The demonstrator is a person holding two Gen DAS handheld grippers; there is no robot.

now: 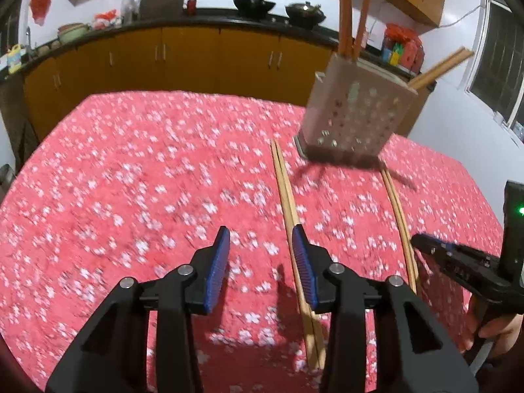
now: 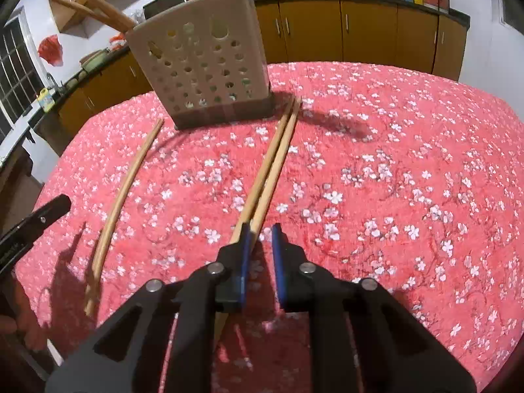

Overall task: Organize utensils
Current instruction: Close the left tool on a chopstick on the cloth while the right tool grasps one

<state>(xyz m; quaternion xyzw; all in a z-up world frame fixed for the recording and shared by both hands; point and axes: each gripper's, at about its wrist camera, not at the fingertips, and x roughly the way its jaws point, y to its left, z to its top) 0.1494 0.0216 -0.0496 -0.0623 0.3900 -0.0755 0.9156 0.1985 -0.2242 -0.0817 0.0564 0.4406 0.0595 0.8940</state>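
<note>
A perforated grey utensil holder [image 1: 355,118] [image 2: 203,65] stands on the red floral tablecloth [image 1: 131,180], with chopsticks and orange-handled utensils sticking out of it. Two pairs of wooden chopsticks lie on the cloth. My left gripper [image 1: 260,245] is open above the cloth, with one chopstick pair [image 1: 288,203] running under its right finger. The other pair [image 1: 401,222] [image 2: 275,160] lies to the right. My right gripper [image 2: 260,242] is open just above that pair's near end, its left finger over the sticks. The first pair shows in the right wrist view [image 2: 121,196], at left.
Yellow kitchen cabinets [image 1: 196,52] with a dark counter holding pots, bottles and bags run behind the table. A window [image 1: 501,65] is on the right wall. The right gripper [image 1: 458,258] shows at the right edge of the left wrist view.
</note>
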